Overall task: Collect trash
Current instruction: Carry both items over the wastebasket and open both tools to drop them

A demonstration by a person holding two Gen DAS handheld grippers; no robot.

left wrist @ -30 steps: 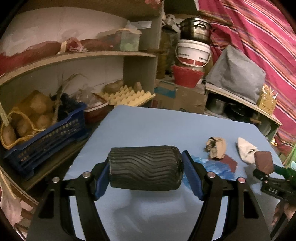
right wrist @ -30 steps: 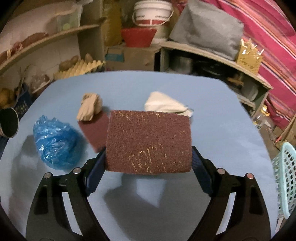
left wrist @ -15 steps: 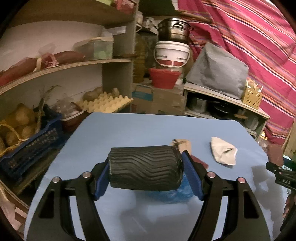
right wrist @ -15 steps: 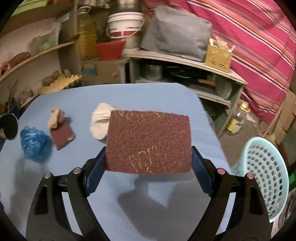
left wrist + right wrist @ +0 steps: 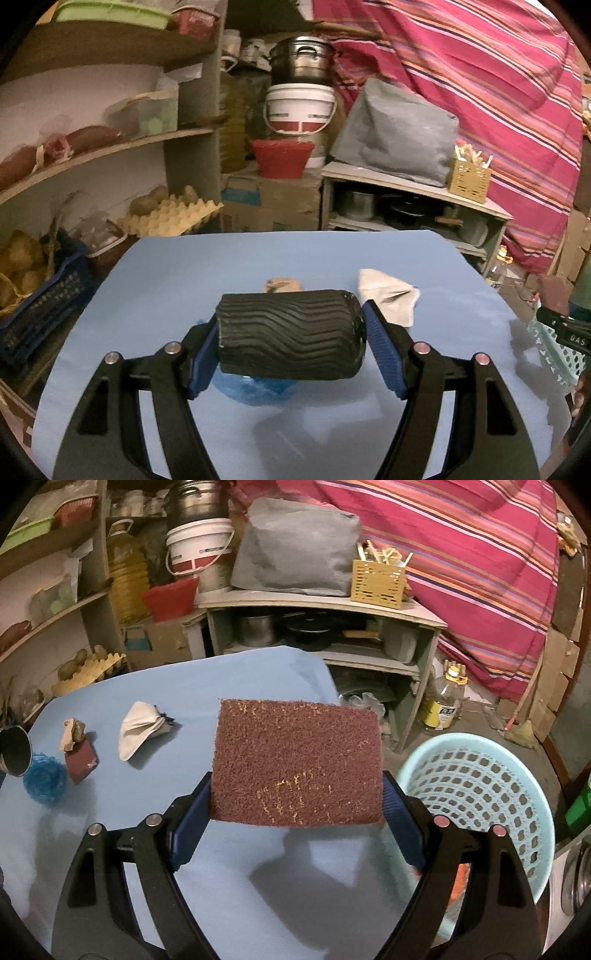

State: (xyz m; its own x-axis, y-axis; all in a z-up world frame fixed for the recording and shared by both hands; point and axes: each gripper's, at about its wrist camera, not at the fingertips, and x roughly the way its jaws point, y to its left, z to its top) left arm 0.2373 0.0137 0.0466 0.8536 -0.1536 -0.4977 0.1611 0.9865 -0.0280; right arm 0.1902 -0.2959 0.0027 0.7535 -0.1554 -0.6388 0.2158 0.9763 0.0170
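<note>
Left hand-held gripper is clamped across the ends of a black cup with a wavy ribbed skin, held on its side above the blue desk. A crinkled blue bag lies just under it; a white crumpled cloth and a tan wad lie beyond. Right hand-held gripper pinches a coarse maroon scouring pad by its side edges, flat and rectangular, at the desk's right edge. A pale perforated plastic basket stands on the floor just right of it. Another small maroon pad lies on the desk, well to the left.
</note>
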